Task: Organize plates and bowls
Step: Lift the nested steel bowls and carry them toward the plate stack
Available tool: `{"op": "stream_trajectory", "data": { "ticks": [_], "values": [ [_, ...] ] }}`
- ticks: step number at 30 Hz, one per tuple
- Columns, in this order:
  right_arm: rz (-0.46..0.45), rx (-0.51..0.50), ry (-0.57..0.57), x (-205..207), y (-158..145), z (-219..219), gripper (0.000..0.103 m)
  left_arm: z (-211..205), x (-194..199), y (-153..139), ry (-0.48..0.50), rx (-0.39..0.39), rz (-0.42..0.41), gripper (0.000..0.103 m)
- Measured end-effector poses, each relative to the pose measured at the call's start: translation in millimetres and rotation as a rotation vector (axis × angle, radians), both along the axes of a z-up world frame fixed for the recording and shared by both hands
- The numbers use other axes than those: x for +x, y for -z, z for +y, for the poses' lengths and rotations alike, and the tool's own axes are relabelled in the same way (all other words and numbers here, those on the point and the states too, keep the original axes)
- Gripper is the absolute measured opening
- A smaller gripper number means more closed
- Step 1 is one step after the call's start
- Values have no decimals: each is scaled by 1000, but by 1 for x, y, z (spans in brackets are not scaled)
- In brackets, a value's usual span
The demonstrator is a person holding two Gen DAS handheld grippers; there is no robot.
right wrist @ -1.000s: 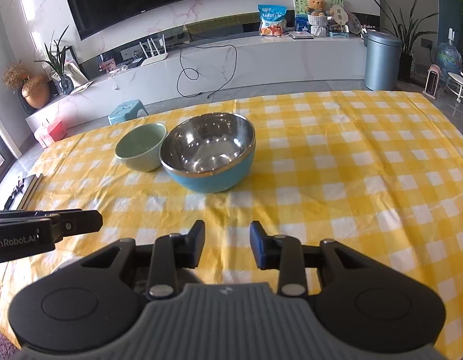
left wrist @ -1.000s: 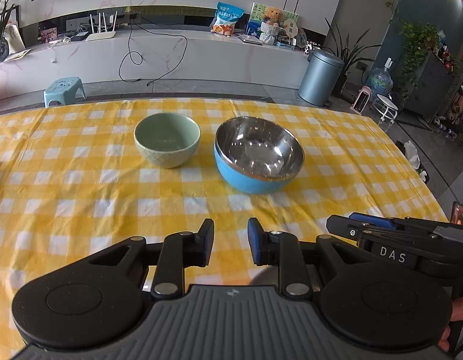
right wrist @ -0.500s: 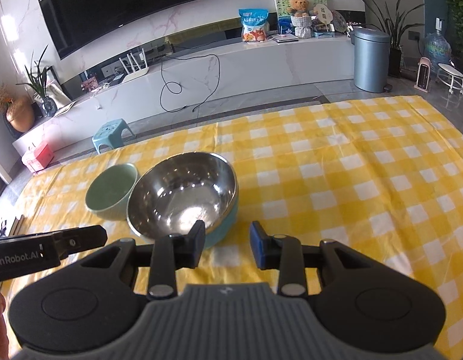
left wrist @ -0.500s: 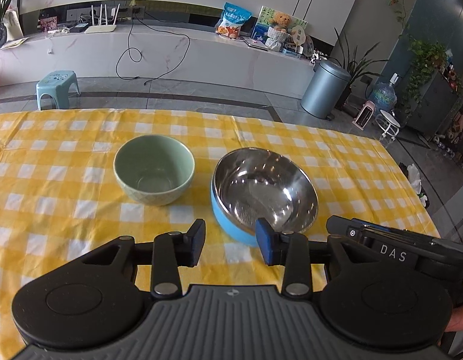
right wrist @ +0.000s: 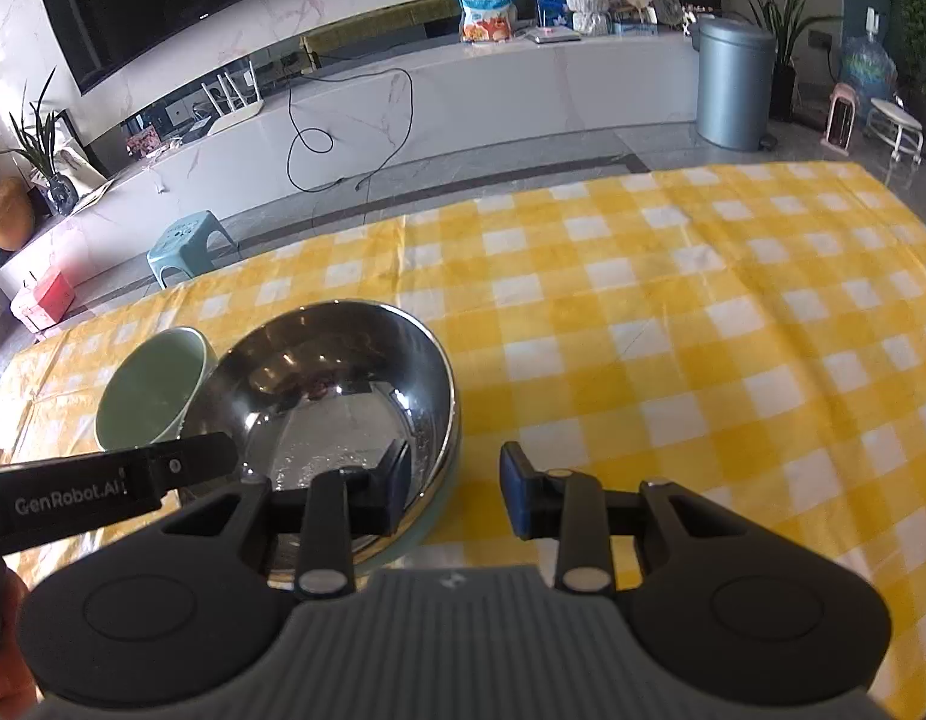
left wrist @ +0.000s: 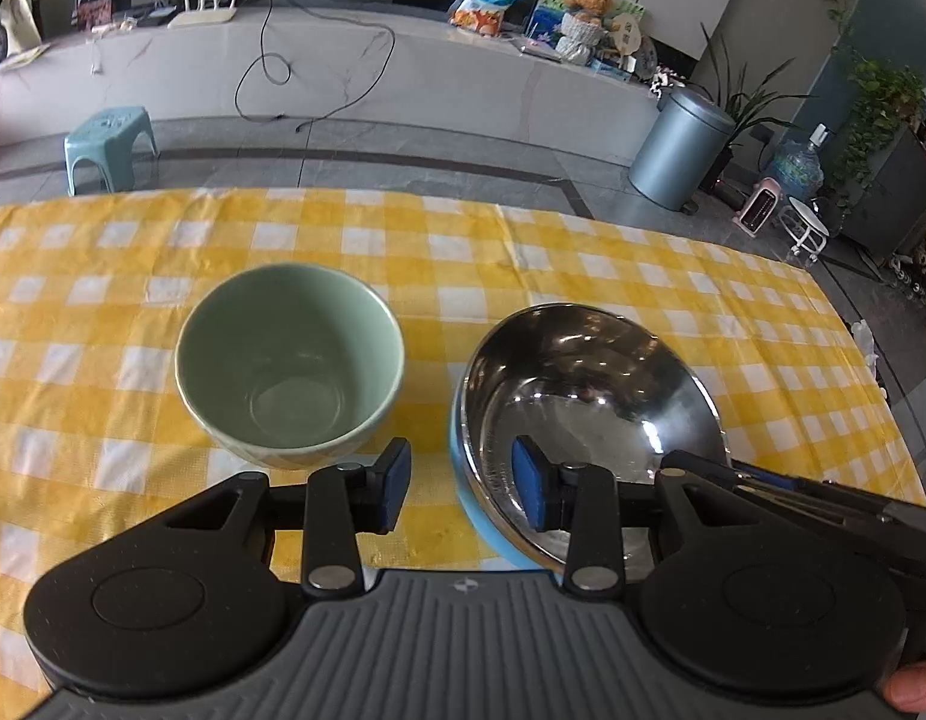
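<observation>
Both grippers, left (left wrist: 461, 489) and right (right wrist: 455, 486), gape empty astride the steel bowl's (left wrist: 589, 384) six-o'clock rim; green bowl (left wrist: 288, 366) at its nine.

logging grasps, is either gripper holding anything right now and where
Nothing held. Both the left gripper and right gripper are open, each straddling the steel bowl rim.

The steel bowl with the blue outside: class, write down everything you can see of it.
The steel bowl is wide and shallow, with a mirror-bright metal inside and a light blue outer shell. It stands upright and empty on the yellow checked tablecloth, just right of the green bowl. Each open tool, left tool and right tool, straddles its near rim, one finger inside and one outside; contact is unclear.
</observation>
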State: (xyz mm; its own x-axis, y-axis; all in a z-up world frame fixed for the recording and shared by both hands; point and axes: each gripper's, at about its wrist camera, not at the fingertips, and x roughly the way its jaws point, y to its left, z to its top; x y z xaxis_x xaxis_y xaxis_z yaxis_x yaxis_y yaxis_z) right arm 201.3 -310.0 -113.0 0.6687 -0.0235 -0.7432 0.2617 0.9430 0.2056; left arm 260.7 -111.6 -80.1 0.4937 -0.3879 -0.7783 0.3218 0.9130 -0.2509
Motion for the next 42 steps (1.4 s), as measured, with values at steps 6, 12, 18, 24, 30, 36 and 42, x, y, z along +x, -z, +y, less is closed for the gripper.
{"op": "stream_trajectory", "data": {
  "ticks": [6, 12, 18, 24, 30, 36, 42],
  "values": [
    [12, 33, 6, 7, 7, 2, 24, -2, 9, 8, -2, -6, 25, 31],
    [28, 42, 21, 13, 9, 5, 17, -12, 6, 6, 16, 21, 16, 16],
    [32, 34, 37, 7, 6, 7, 14, -13, -5, -3, 21, 38, -2, 15],
    [26, 29, 33, -11, -7, 12, 13, -8, -25, -22, 18, 54, -18, 15],
    [-3, 36, 4, -40, -29, 21, 13, 1, -53, -46, 29, 80, -43, 15],
    [-30, 33, -31, -77, -48, 34, 13, 16, -85, -66, 26, 82, -61, 15],
    [-78, 44, -55, -118, -70, 53, 13, 33, -120, -90, 8, 75, -113, 15]
  ]
}}
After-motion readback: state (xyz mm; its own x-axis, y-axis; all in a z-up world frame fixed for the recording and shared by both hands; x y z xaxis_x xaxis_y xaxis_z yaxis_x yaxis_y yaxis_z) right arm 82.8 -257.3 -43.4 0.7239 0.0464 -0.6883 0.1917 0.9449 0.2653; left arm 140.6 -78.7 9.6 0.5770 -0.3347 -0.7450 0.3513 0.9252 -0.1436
